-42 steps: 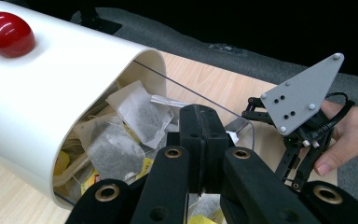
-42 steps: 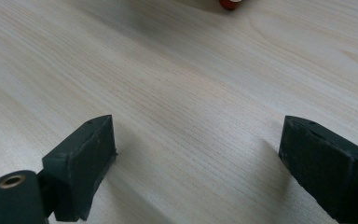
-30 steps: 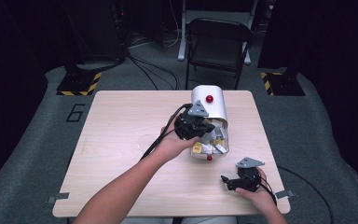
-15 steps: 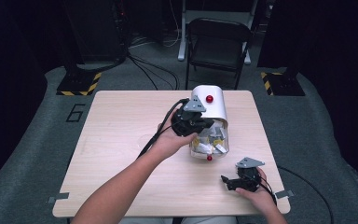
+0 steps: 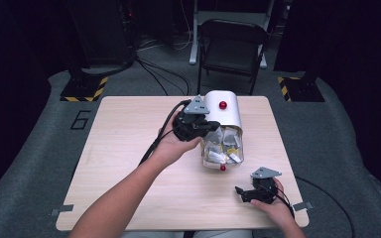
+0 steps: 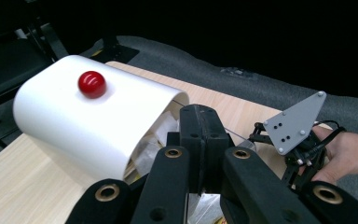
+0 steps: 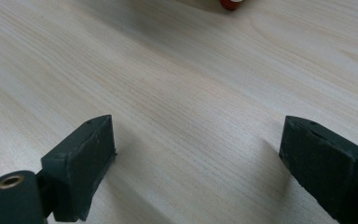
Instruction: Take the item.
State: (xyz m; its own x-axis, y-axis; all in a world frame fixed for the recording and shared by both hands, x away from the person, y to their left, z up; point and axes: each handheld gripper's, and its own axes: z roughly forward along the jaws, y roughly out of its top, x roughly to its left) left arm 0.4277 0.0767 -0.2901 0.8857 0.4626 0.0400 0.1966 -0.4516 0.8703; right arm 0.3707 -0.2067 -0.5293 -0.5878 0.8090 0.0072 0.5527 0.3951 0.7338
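Resting on the wooden table [image 5: 129,163], the right gripper [image 5: 241,192] is seen with its jaws spread wide and nothing between them; bare wood lies between the pads. The left gripper [image 5: 214,127] is held with its jaws pressed together at the open mouth of the white bin [image 5: 228,111]. Whether a packet is pinched cannot be told. Crumpled packets [image 5: 221,148] are noted just beyond the left jaws. A red knob [image 6: 92,84] sits above them on the bin.
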